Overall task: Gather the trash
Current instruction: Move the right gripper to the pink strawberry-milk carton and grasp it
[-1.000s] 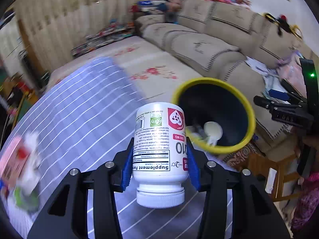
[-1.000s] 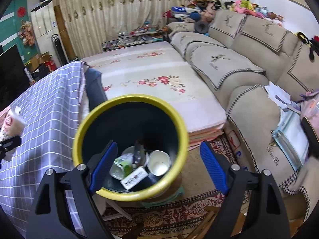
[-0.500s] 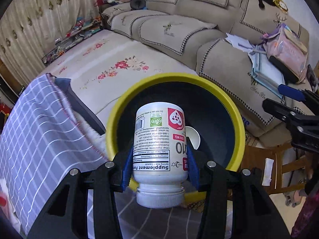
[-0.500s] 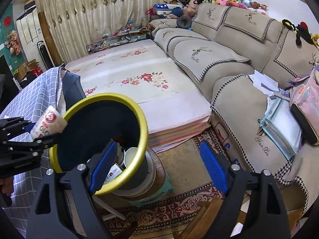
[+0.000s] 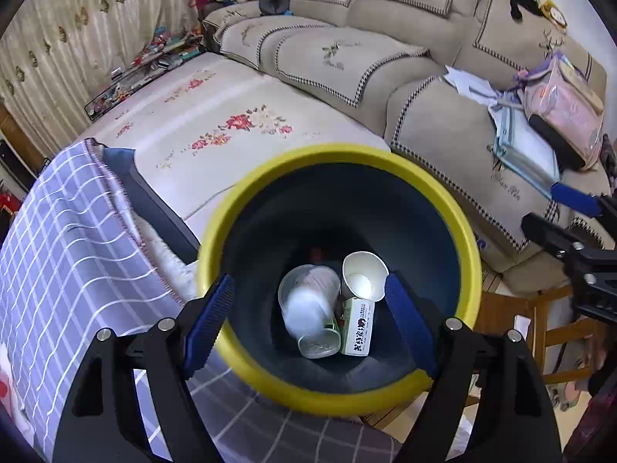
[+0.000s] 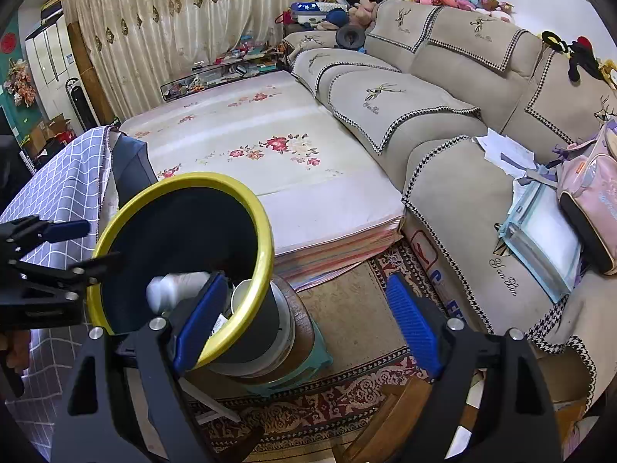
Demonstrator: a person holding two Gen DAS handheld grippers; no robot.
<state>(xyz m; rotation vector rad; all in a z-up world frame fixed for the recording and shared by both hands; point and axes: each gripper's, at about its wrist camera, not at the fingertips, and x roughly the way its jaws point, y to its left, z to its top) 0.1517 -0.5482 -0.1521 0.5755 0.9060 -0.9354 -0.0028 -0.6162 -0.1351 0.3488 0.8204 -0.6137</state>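
A dark bin with a yellow rim (image 5: 339, 154) stands just below my left gripper (image 5: 308, 289), whose jaws are opening with nothing pressed between the blue pads. The white supplement bottle (image 5: 306, 301) is a blur falling free inside the bin, above a paper cup (image 5: 364, 277), a small carton (image 5: 358, 326) and a can (image 5: 320, 343). In the right wrist view the bottle (image 6: 173, 289) shows inside the bin (image 6: 185, 181), below the left gripper (image 6: 58, 247). My right gripper (image 6: 306, 293) is open and empty, to the right of the bin.
The bin stands on a round stool (image 6: 285, 332) over a patterned rug (image 6: 347, 382). A table under a grey checked cloth (image 5: 69, 254) lies to the left. Behind are a floral mattress (image 6: 270, 146) and a beige sofa (image 6: 424, 115) with papers and a pink bag (image 6: 590, 193).
My left gripper carried the bottle from over the table to above the bin, then its jaws parted and the bottle dropped in. The right gripper shifted a little rightward, still open.
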